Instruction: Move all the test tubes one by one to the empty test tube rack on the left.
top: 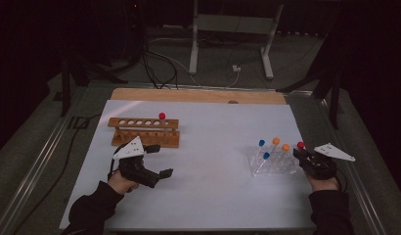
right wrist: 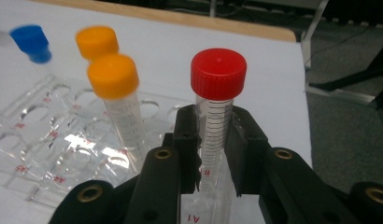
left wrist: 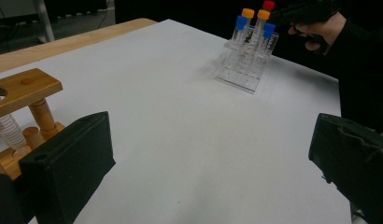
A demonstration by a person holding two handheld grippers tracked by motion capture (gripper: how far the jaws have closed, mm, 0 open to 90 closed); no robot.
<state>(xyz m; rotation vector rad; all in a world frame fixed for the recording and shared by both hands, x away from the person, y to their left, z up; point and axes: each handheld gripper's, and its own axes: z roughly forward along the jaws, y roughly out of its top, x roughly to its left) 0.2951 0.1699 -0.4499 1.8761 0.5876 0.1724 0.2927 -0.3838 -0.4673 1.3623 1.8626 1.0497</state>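
— One red-capped tube (right wrist: 216, 116) is what it's after, standing at the near corner of the clear rack (right wrist: 54, 154), and the right gripper (right wrist: 213, 154) has its jaws pressed on the barrel just under the cap.

— Will it hold?

— I'd guess so. It looks like thin clear plastic — light, stiff, smooth enough to slip if the pinch is loose. Below the cap is the sensible spot: the cap's rim should stop it sliding through on a straight lift.

— Anything written on it?

— Black graduation lines down the barrel, too fine to read. On the rack, red marks by the holes; "A1" at the near edge is the one I can make out.

— And its neighbours?

— Two orange-capped tubes (right wrist: 114, 77) just beside it, blue-capped ones (top: 261, 143) further along the same rack. Brushing them could rock the whole rack, it seems that light.

— The other hand?

— The left gripper (top: 157, 161) hangs spread wide, nothing in it, by the wooden rack (top: 144, 131) across the white sheet (top: 213, 186) — that one already carries a red-capped tube (top: 162, 116) at its end.
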